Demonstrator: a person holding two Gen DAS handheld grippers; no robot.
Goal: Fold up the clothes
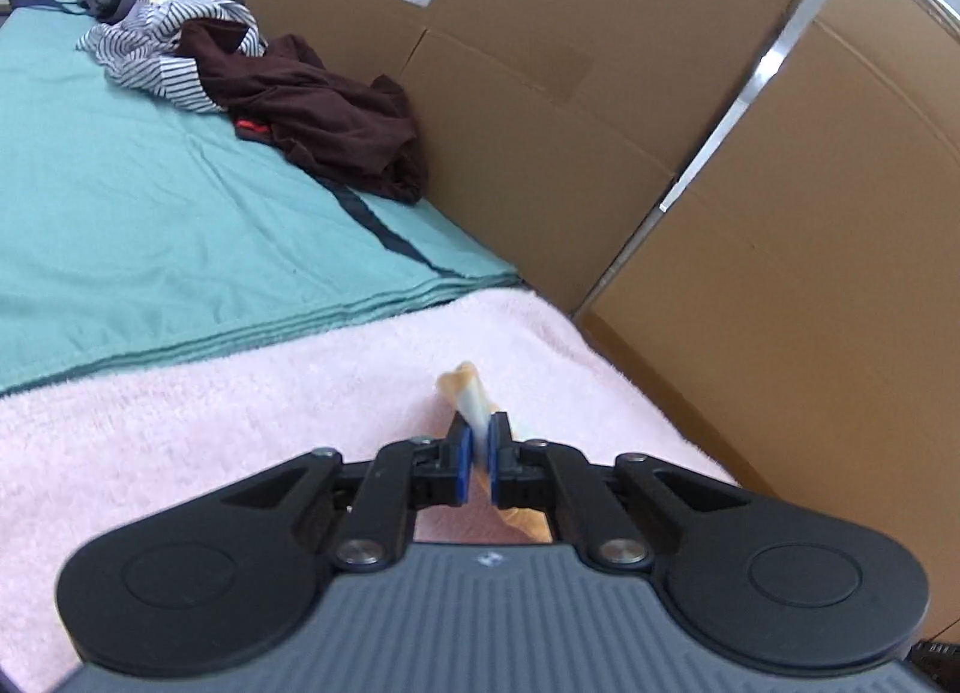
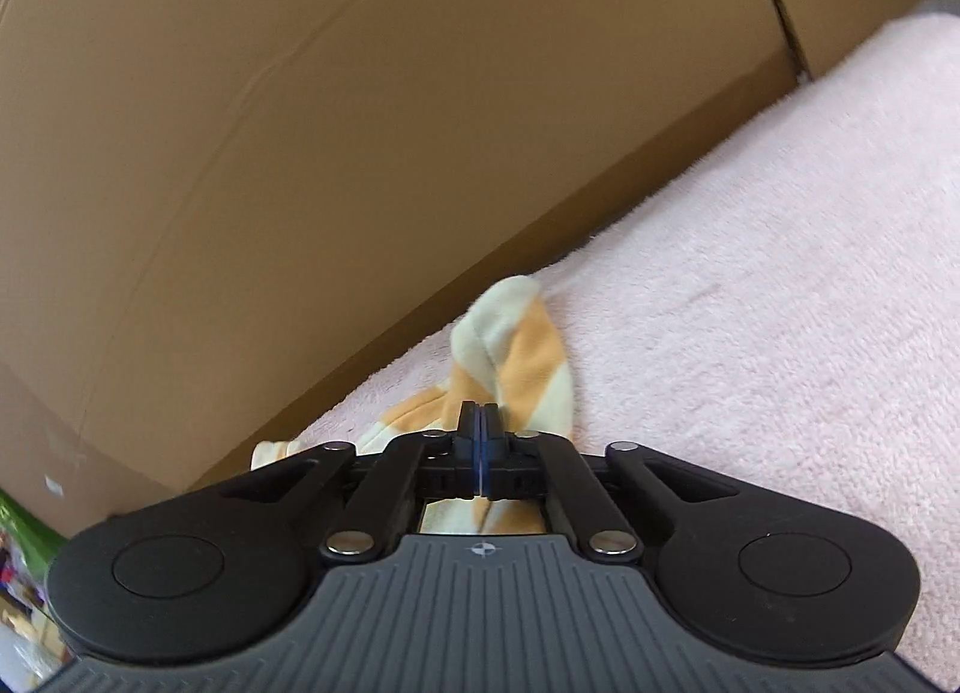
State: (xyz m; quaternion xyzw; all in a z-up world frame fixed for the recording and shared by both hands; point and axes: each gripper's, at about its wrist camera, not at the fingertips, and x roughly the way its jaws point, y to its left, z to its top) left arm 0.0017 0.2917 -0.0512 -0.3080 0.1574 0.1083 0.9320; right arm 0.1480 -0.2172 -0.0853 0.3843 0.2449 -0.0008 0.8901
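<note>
Left wrist: striped garment (image 1: 474, 399) pinched between fingers (image 1: 463, 456) (pink blanket (image 1: 240, 393) beneath)

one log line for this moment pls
task: fold clothes | left hand-held gripper: shut on striped garment | right hand-held gripper: shut on striped garment | surface: pink towel | pile: unfolded clothes

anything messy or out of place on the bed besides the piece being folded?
Yes: a maroon garment and a striped shirt lie crumpled in a heap on the teal sheet, against the cardboard boxes. Nothing looks spilled or damaged.
</note>
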